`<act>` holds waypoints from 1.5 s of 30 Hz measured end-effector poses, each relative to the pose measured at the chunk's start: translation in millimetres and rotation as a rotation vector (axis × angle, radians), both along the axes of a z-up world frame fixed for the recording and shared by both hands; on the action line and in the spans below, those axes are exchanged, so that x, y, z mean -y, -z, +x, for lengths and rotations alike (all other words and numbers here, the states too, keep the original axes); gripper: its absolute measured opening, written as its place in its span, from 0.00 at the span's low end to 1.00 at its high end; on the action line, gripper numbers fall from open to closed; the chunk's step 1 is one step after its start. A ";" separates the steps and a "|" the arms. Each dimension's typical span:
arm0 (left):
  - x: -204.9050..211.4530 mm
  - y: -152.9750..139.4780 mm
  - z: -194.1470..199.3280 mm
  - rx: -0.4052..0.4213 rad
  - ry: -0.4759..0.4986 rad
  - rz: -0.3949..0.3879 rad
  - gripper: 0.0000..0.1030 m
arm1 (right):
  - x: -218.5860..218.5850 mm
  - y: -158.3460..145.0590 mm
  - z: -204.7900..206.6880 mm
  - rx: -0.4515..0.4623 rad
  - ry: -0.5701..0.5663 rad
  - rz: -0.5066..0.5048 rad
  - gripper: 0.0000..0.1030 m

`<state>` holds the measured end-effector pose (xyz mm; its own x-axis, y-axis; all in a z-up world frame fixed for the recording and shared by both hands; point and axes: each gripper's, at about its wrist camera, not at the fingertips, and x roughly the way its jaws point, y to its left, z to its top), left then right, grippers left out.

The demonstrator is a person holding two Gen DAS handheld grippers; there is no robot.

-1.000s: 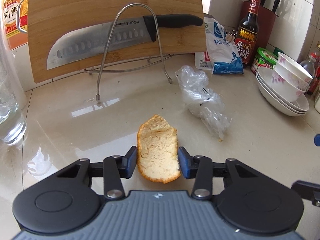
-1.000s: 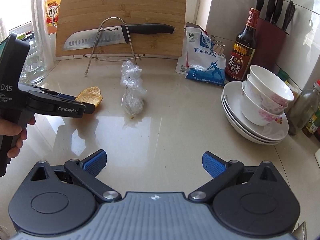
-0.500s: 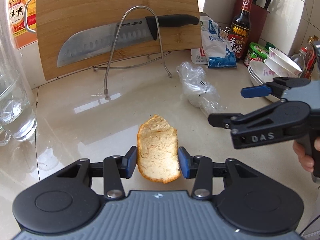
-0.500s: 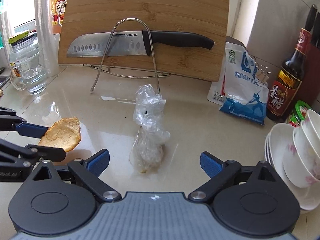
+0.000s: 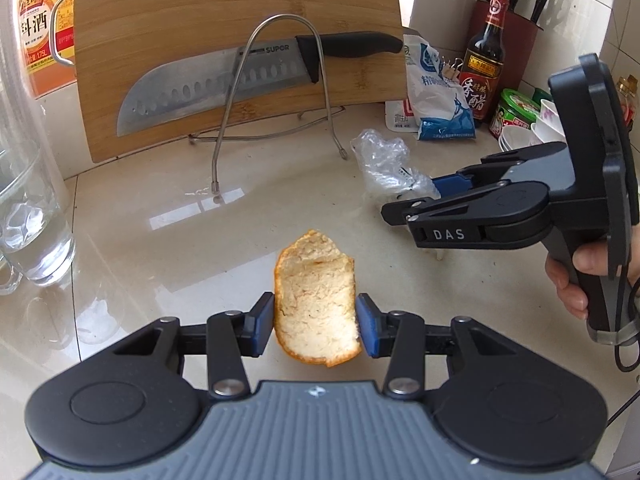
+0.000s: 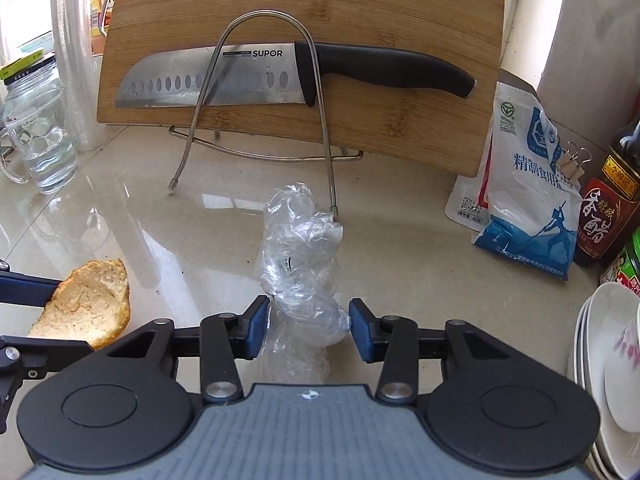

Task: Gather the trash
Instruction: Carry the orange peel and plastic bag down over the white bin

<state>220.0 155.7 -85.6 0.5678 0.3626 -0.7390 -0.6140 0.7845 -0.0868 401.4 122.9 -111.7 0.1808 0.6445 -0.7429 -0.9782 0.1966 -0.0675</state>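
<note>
My left gripper [image 5: 315, 326] is shut on an orange peel [image 5: 318, 300], pith side up, held just above the beige counter; the peel also shows in the right wrist view [image 6: 86, 300]. A crumpled clear plastic bag [image 6: 300, 252] lies on the counter in front of the knife rack; it also shows in the left wrist view [image 5: 386, 160]. My right gripper [image 6: 306, 330] has its blue pads closed in on the bag's near end, touching both sides. In the left wrist view the right gripper [image 5: 444, 192] reaches in from the right over the bag.
A bamboo cutting board [image 6: 360, 8] with a knife [image 6: 280, 76] in a wire rack stands at the back. A glass mug of water [image 6: 40, 152] is at the left. A salt bag [image 6: 528, 208], vinegar bottle [image 6: 612, 208] and stacked bowls [image 6: 608, 360] are at the right.
My right gripper moved forward and left to the plastic bag and closed from wide open onto it. My left gripper stayed shut on the peel and barely moved.
</note>
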 end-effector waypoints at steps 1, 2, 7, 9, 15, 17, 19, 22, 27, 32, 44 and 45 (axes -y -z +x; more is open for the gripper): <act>0.1 0.0 0.0 0.001 0.003 -0.003 0.41 | 0.7 -0.5 -0.3 0.002 0.000 -0.001 0.46; 1.2 -0.5 -0.7 0.002 0.005 -0.004 0.41 | 2.1 -1.6 -0.6 0.000 0.002 -0.002 0.45; 2.9 -2.7 -1.3 -0.004 0.027 0.003 0.41 | 10.1 -7.9 -4.0 -0.005 0.010 -0.008 0.45; 3.4 -3.9 -1.6 -0.005 0.037 0.002 0.41 | 15.1 -11.2 -6.2 -0.008 0.013 -0.009 0.45; 7.7 -10.1 -3.9 -0.002 0.079 -0.007 0.40 | 35.3 -20.7 -10.3 -0.034 0.037 -0.008 0.45; 10.7 -12.4 -5.9 -0.003 0.096 -0.009 0.40 | 43.8 -23.5 -12.1 -0.048 0.046 -0.010 0.45; 13.8 -14.6 -7.9 -0.002 0.118 -0.015 0.40 | 52.3 -26.2 -15.5 -0.055 0.058 -0.011 0.45; 21.1 -18.7 -12.4 -0.002 0.150 -0.015 0.40 | 67.8 -29.9 -23.2 -0.066 0.074 -0.014 0.45; 36.7 -25.7 -21.1 -0.005 0.208 -0.017 0.40 | 97.7 -37.6 -39.3 -0.074 0.110 -0.013 0.45; 57.1 -30.3 -28.0 -0.020 0.276 -0.014 0.40 | 130.6 -45.2 -52.5 -0.093 0.155 -0.005 0.45; 113.9 -36.0 -35.6 -0.047 0.450 -0.024 0.40 | 211.3 -52.3 -78.7 -0.109 0.269 -0.004 0.45; 118.4 -36.4 -35.5 -0.049 0.464 -0.024 0.40 | 218.7 -52.7 -79.6 -0.113 0.281 -0.003 0.45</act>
